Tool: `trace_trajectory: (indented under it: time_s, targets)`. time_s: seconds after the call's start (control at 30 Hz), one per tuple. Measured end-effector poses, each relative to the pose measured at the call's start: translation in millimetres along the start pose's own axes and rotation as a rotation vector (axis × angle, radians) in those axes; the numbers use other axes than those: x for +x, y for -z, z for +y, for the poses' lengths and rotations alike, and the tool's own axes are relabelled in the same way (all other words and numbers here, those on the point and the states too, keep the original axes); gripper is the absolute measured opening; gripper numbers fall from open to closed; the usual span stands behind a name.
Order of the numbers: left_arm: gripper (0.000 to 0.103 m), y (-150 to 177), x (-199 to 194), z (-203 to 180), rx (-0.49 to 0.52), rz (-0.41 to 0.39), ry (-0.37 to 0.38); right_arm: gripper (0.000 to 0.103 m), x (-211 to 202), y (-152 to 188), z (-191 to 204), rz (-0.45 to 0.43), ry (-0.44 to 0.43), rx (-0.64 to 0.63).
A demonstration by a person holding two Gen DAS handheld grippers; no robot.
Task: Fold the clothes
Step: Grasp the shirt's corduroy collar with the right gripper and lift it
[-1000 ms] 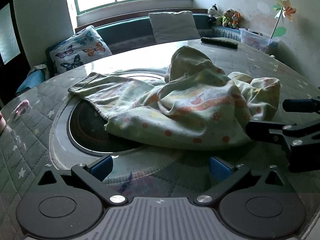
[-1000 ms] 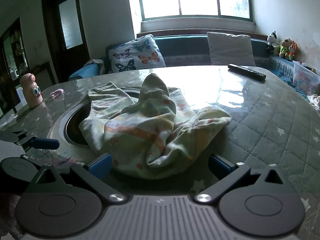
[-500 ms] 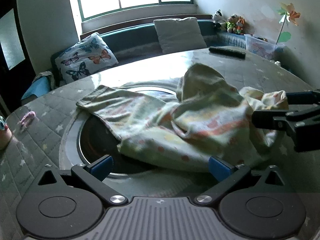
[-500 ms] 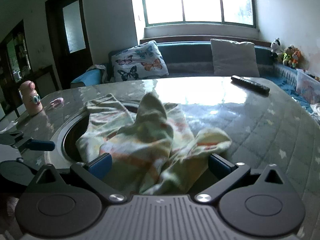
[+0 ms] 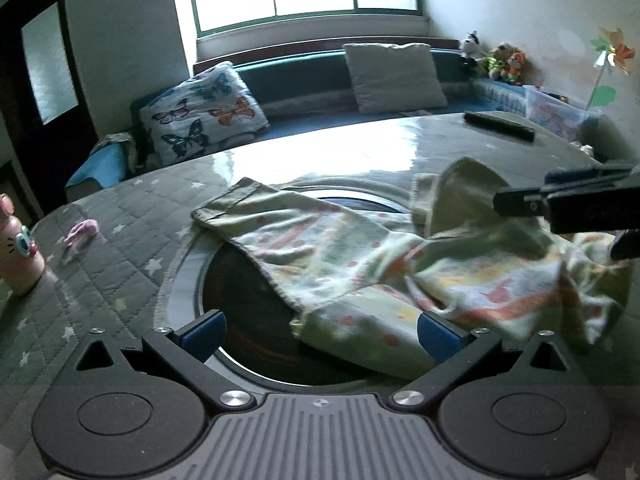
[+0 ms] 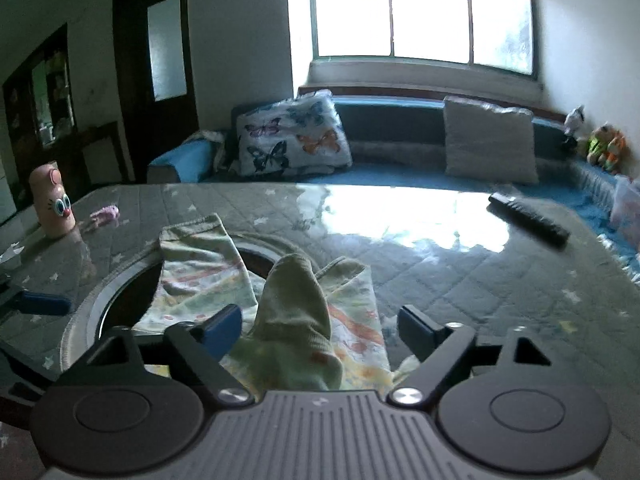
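the crumpled garment lies on the counter, long axis running far-left to near-right. the right hand-held gripper is nearer, jaws closing around its raised fold without pressing yet; the left hand-held gripper hangs wide open and empty.

garment on table, remote behind it.

The left gripper pointed down toward twelve o'clock, jaws wide apart; the right gripper, at its three o'clock, angled downward, jaws closing
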State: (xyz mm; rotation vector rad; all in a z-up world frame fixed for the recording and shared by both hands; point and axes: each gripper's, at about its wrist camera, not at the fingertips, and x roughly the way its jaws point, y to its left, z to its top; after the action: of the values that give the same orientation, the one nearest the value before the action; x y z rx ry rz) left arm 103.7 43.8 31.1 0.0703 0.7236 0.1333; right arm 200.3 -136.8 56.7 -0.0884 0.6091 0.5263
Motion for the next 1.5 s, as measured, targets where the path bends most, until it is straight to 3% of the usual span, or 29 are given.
trace_trajectory:
  time_s: [0.13, 0.23, 0.37, 0.53, 0.7, 0.83, 0.97, 1.1, 1.17, 1.27, 1.5]
  targets:
    - [0.103, -3, 1, 14, -0.033, 0.0, -0.025, 0.061, 24, 1, -6, 0.063, -0.057, 0.02]
    - [0.103, -5, 0, 25, -0.057, -0.003, -0.048, 0.03, 32, 4, -5, 0.092, -0.114, 0.027]
    - [0.103, -8, -5, 38, -0.084, -0.018, -0.072, 0.015, 11, 9, 8, 0.061, -0.171, -0.003]
    - [0.103, -17, -14, 48, -0.101, -0.052, -0.084, 0.014, -27, 13, 36, 0.018, -0.286, -0.097]
    - [0.103, -30, -23, 50, -0.108, -0.083, -0.06, 0.014, -53, 32, 67, 0.039, -0.409, -0.192]
    - [0.103, -38, -25, 40, -0.076, -0.093, -0.012, 0.013, -64, 56, 90, 0.08, -0.468, -0.284]
    - [0.103, -45, -15, 24, -0.035, -0.081, 0.06, 0.013, -64, 75, 98, 0.128, -0.47, -0.345]
    - [0.1, -48, 8, 13, -0.028, -0.029, 0.087, 0.018, -66, 77, 93, 0.146, -0.472, -0.342]
    - [0.093, -49, 21, 14, -0.037, 0.001, 0.099, 0.028, -72, 73, 86, 0.145, -0.49, -0.324]
    - [0.085, -52, 40, 18, -0.061, 0.037, 0.105, 0.034, -83, 63, 74, 0.134, -0.519, -0.286]
    - [0.083, -57, 68, 18, -0.047, 0.08, 0.136, 0.048, -85, 25, 38, 0.065, -0.508, -0.175]
